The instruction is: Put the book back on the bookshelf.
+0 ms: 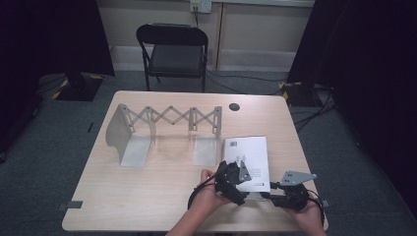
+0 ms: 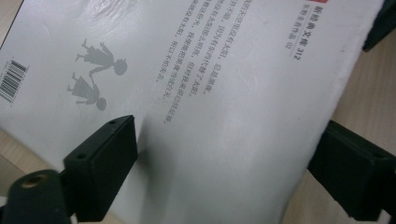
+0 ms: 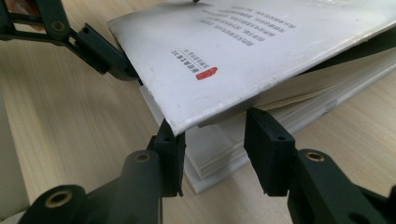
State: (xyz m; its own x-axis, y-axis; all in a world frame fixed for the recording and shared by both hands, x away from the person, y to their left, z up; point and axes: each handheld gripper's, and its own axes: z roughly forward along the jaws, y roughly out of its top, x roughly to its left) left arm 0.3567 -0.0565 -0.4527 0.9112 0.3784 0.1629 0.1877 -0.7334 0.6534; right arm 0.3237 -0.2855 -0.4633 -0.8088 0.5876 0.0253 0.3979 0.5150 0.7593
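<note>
1. Wooden table (image 1: 147, 196) is sitting on grey carpet with a black folding chair (image 1: 173, 51) at 12 o'clock beyond it; the near edge is staying bare, giving the hands working room.
2. Grey expanding book rack (image 1: 162, 132) is standing open at the table's 10 o'clock, slots facing the person, probably waiting for the book.
3. White book (image 1: 248, 157) is lying back cover up at 5 o'clock on the table, just right of the rack, within reach of both hands.
4. Right gripper (image 3: 212, 149) is coming in at the book's near corner, jaws straddling the page block under the lifted cover; whether the pads are pressing, I cannot tell.
5. Left gripper (image 2: 224, 154) is hovering over the cover with jaws spread wide across it, pads clear, gripping nothing, likely repositioning.
</note>
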